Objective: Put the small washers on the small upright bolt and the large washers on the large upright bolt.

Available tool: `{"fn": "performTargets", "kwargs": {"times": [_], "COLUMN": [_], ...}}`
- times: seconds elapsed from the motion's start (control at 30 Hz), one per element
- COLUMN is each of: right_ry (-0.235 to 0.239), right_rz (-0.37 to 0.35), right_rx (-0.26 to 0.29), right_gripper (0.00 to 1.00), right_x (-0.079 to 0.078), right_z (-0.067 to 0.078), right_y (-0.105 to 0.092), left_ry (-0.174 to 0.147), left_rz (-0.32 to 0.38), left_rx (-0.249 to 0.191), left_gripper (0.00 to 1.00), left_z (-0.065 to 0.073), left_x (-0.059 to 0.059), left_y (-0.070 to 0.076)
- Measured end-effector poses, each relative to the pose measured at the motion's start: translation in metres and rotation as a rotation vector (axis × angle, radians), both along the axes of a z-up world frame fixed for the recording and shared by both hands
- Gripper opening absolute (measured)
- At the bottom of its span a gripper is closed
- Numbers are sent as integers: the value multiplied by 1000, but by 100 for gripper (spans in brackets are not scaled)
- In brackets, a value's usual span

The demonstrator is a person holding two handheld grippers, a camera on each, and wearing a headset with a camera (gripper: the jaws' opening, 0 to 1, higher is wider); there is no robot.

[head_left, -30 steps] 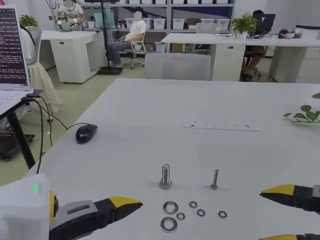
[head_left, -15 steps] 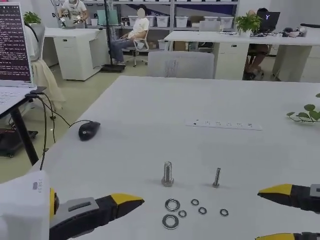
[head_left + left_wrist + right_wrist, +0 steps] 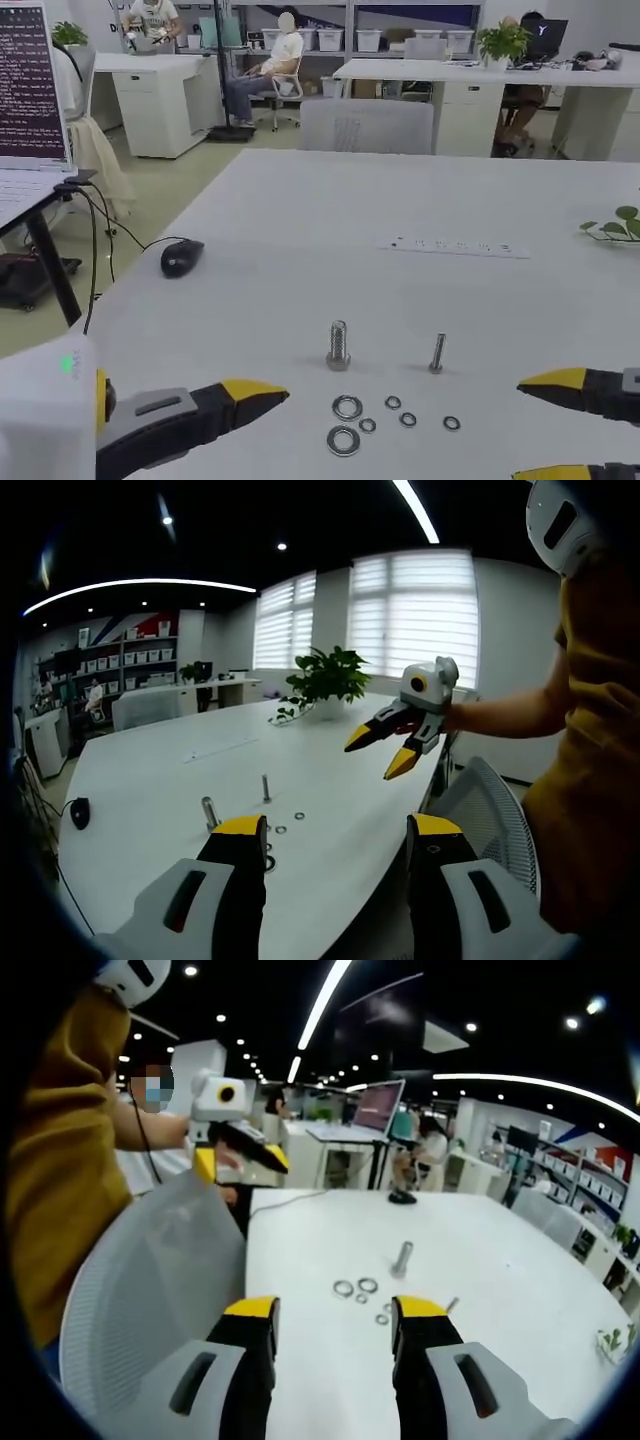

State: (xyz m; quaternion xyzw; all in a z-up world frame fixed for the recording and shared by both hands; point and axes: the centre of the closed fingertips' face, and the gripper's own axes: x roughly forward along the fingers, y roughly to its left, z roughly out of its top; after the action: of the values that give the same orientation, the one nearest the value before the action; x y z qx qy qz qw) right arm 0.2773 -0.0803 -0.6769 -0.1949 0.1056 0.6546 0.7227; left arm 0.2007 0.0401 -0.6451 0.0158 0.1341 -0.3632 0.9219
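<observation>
left yellow-tipped gripper [image 3: 338, 830], right yellow-tipped gripper [image 3: 335, 1310]: jaws apart, empty | silver steel washers [image 3: 347, 407] loose by upright silver bolts [image 3: 338, 345]

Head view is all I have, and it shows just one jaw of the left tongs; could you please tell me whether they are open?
Observer: Yes. The left gripper view shows the left tongs open, jaws wide apart, nothing between them.
Operator: Thank you. And is the other pair holding anything?
Observer: No. The right gripper view shows the right tongs open and empty, with the large washers lying ahead of them.
</observation>
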Motion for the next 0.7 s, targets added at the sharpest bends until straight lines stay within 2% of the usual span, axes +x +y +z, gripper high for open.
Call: {"fn": "performTargets", "kwargs": {"times": [0.27, 0.4, 0.53, 0.7], "right_ry": [14, 25, 30, 45], "right_rz": [-8, -9, -7, -4], "right_rx": [1, -11, -17, -30], "right_gripper": [47, 47, 47, 47], "right_x": [2, 5, 8, 14], "right_z": [-6, -11, -12, -18], "right_y": [-1, -1, 1, 6], "left_ry": [12, 21, 33, 41], "left_rz": [-4, -15, -45, -63], "left_rx": [7, 7, 29, 23], "left_gripper": [56, 56, 56, 56], "left_z": [-5, -8, -12, -16], "left_x": [5, 11, 17, 26], "left_y": [2, 3, 3, 7]}}
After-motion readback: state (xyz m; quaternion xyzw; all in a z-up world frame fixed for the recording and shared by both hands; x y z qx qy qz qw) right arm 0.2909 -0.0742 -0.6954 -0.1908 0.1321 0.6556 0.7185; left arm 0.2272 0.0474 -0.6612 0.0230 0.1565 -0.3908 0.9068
